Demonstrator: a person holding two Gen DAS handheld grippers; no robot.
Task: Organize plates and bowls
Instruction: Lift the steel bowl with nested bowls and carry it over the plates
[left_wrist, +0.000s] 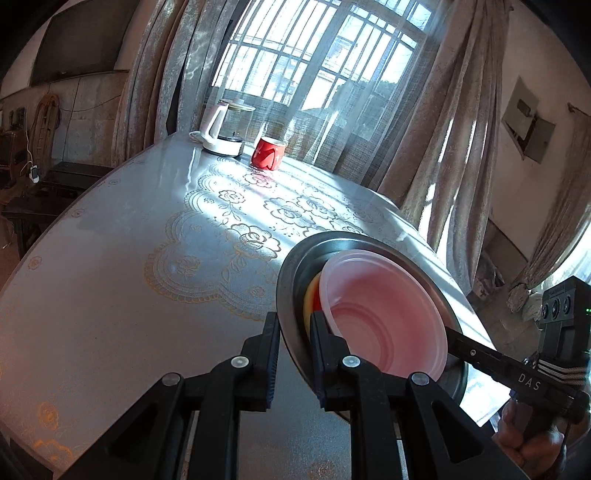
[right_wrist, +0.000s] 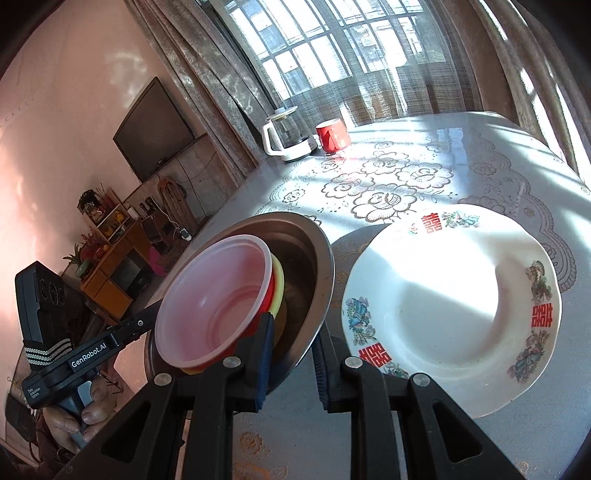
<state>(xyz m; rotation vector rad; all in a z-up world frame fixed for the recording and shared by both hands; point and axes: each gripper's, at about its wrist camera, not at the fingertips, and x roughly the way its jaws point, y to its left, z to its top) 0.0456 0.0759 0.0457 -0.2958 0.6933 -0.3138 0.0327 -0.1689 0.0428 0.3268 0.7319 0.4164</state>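
Bowls (right_wrist: 221, 302) beside white plate (right_wrist: 450, 306), mug (right_wrist: 332, 136) beyond

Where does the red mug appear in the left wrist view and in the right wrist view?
Left wrist view: red mug stands at the upper centre, on the table's far end, right of the white kettle.
Right wrist view: red mug at the upper centre, again right of the kettle.
Shared landmark: the kettle.

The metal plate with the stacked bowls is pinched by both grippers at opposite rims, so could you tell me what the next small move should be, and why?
Probably carry the metal plate sideways over the white plate and level it first. Left gripper and right gripper each clamp a rim, the plate is tilted, and the stacked bowls lean toward its low edge.
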